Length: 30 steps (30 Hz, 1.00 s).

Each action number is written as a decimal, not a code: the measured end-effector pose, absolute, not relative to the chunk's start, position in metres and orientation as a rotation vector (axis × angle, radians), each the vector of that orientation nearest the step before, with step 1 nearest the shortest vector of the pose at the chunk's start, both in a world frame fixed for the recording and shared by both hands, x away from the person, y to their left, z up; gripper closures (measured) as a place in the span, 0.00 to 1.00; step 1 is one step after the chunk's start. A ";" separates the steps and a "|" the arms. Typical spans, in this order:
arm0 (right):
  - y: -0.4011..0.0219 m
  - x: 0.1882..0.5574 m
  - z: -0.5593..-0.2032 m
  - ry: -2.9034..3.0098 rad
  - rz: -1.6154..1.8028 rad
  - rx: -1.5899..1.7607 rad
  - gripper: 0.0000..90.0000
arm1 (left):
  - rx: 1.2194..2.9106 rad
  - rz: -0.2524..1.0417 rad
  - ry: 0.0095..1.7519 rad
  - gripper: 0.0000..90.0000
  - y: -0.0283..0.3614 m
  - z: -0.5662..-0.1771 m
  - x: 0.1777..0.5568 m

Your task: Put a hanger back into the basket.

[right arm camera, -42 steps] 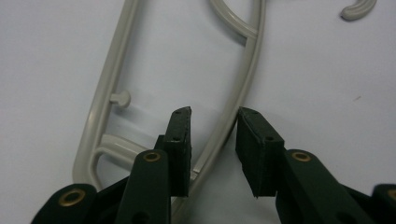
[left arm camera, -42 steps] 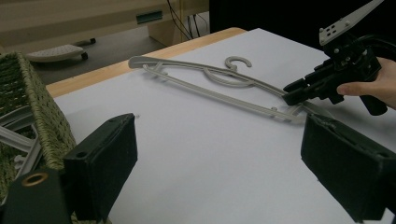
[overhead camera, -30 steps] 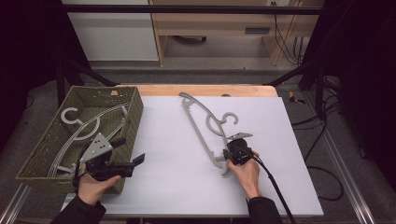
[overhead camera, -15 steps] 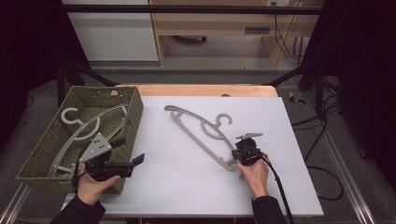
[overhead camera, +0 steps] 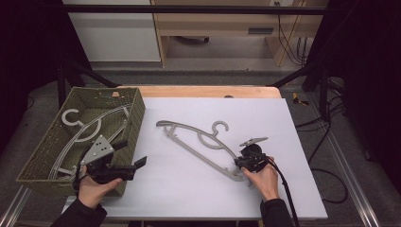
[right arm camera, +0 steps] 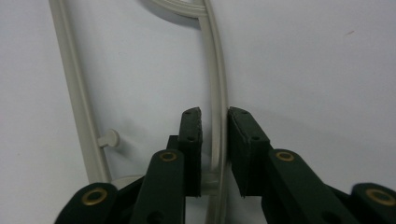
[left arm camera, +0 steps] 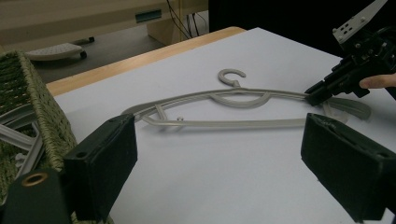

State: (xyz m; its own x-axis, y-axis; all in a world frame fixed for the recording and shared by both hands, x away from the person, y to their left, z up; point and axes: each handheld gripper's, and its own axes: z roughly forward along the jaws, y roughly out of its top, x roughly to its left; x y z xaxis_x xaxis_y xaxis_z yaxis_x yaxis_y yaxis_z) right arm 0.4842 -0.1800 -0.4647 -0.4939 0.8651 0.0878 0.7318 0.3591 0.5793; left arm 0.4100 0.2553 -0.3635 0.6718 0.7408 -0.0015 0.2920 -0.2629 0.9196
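A grey plastic hanger (overhead camera: 198,142) lies flat on the white counter (overhead camera: 283,123), slanting from near the middle toward the front right, its hook (overhead camera: 220,126) pointing at the far edge. The right claw (overhead camera: 240,163) straddles the hanger's upper arm close to its front-right end. In the right gripper view the thin bar (right arm camera: 217,116) runs up between the two pads (right arm camera: 191,140) with a sliver of light on either side, so the claw has just been easing apart and is loosely around the bar, not clenched on it. The left claw (overhead camera: 135,168) hovers near the front left corner, beside the woven basket (overhead camera: 135,113), spread wide and holding nothing. In its own view the hanger (left arm camera: 224,105) lies ahead with the right claw (left arm camera: 317,95) at its far tip. More hangers (overhead camera: 80,127) already lie in the basket. The hanger looks light and fairly stiff, though long and thin enough to flex and swing when held by one end. Its smooth plastic is probably slippery against the pads. A hold on the arm near the hook, closer to the balance point, would likely carry it steadier than the tip. A firm squeeze seems safe, since the bar is solid rather than brittle-looking.
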 end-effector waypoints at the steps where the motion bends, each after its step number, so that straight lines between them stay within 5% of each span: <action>1: -0.180 0.484 -0.465 2.389 0.834 1.432 0.83 | 1.842 0.537 0.817 0.12 0.255 -0.363 0.410; 9: -0.175 0.491 -0.463 2.408 0.752 1.364 0.80 | 1.851 0.534 0.813 0.12 0.254 -0.364 0.411; 30: -0.165 0.499 -0.459 2.427 0.678 1.432 0.92 | 1.879 0.528 0.808 0.12 0.252 -0.366 0.412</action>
State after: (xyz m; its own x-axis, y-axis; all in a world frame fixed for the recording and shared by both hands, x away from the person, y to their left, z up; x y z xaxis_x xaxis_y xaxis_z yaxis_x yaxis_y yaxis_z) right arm 0.4988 -0.1651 -0.4590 -0.4895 0.8716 0.0261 0.7591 0.4112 0.5047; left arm 0.4119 0.2517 -0.3663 0.6837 0.7297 0.0088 0.3016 -0.2935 0.9071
